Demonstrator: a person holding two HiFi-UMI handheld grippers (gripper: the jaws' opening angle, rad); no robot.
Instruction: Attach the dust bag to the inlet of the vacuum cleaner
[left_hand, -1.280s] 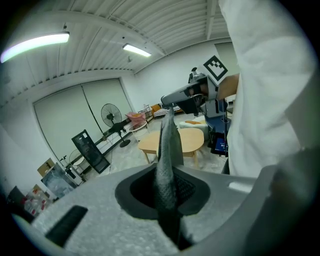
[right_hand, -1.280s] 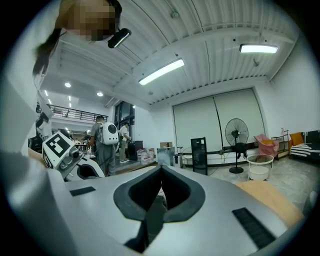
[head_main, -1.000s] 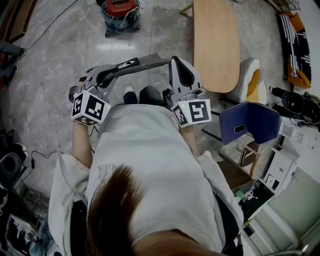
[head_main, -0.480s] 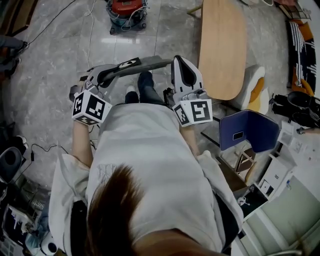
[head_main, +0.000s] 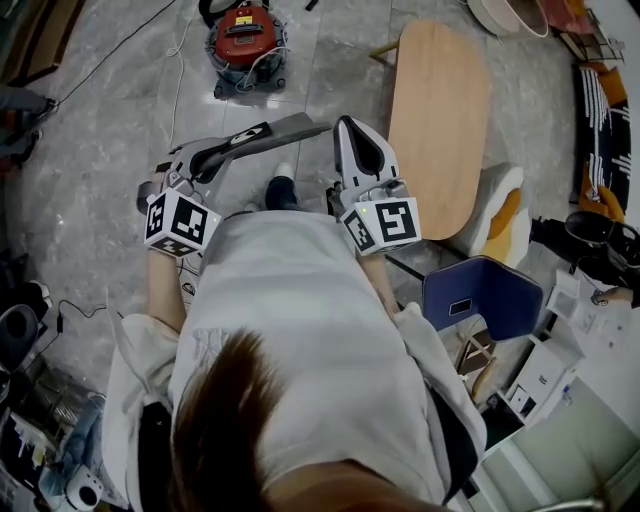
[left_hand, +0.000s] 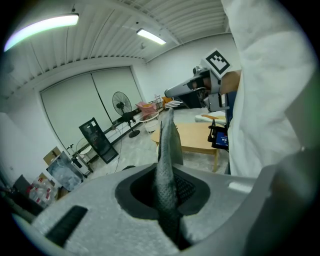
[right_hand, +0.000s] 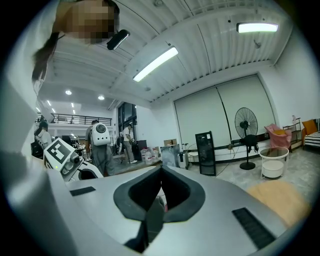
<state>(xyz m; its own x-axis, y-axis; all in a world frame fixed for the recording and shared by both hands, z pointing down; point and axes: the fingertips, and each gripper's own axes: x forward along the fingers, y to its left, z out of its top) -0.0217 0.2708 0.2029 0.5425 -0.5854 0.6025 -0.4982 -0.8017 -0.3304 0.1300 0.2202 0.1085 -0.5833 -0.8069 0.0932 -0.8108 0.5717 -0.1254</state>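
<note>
A flat grey dust bag (head_main: 295, 127) sticks out from my left gripper (head_main: 235, 143), which is shut on it in front of the person's body. In the left gripper view the textured grey bag (left_hand: 167, 160) rises edge-on out of the jaws of the left gripper (left_hand: 167, 220). My right gripper (head_main: 347, 125) is held beside it, shut, and nothing clearly shows between its jaws (right_hand: 160, 172). The red and blue vacuum cleaner (head_main: 245, 45) stands on the floor ahead, well apart from both grippers. Its inlet is not visible.
A long wooden table (head_main: 440, 120) stands ahead on the right, and a blue chair (head_main: 480, 295) is close at the right. Cables (head_main: 175, 70) run across the grey floor near the vacuum. Other people (right_hand: 100, 145) stand far off, and a fan (right_hand: 248, 127) is by the wall.
The vacuum cleaner and the table have slid down the head view and nearer as the person walks toward them. Both grippers keep the same pose, the left still shut on the bag.
</note>
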